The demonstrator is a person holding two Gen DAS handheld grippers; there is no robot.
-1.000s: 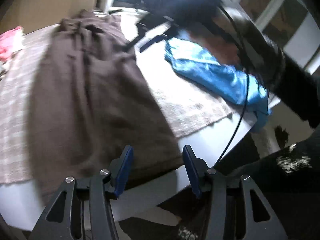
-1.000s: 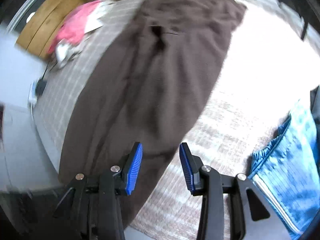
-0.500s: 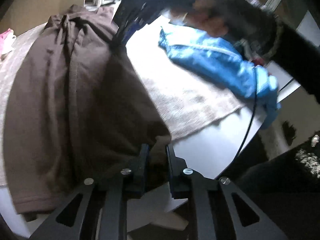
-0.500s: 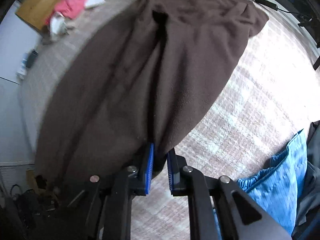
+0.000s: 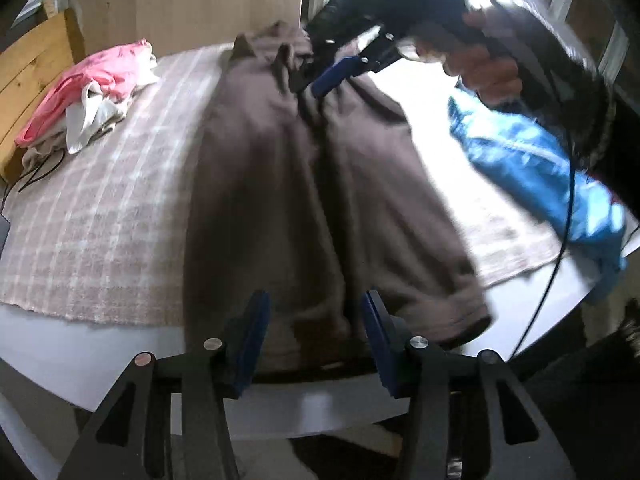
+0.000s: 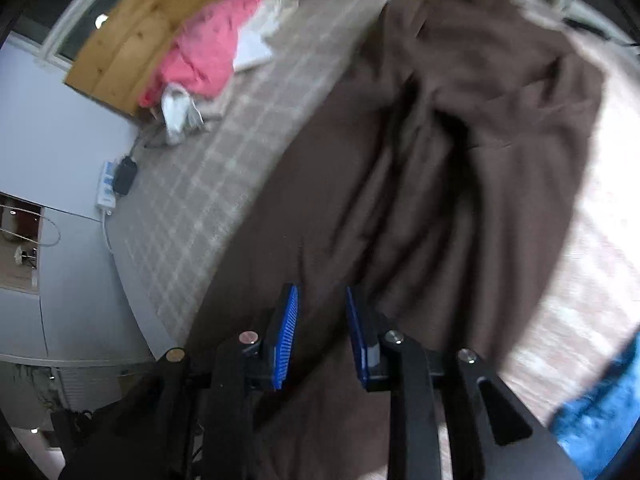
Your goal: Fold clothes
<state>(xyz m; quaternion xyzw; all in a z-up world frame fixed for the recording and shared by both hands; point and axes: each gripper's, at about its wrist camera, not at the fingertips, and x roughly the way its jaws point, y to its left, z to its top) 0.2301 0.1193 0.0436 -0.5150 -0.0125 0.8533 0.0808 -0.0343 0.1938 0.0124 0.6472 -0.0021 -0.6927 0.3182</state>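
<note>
On the checked blanket (image 5: 100,216) the brown garment (image 5: 304,200) lies lengthwise between both spread grippers

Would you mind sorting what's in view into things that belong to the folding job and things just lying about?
In the job:
brown garment
left gripper
right gripper

Lying about:
blue garment
pink clothes pile
checked blanket
power strip

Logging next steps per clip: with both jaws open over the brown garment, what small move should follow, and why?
Probably close the left gripper on the near hem of the brown garment. Its jaws stand open astride that edge, and the cloth lies lengthwise, unfolded, on the checked blanket.
</note>
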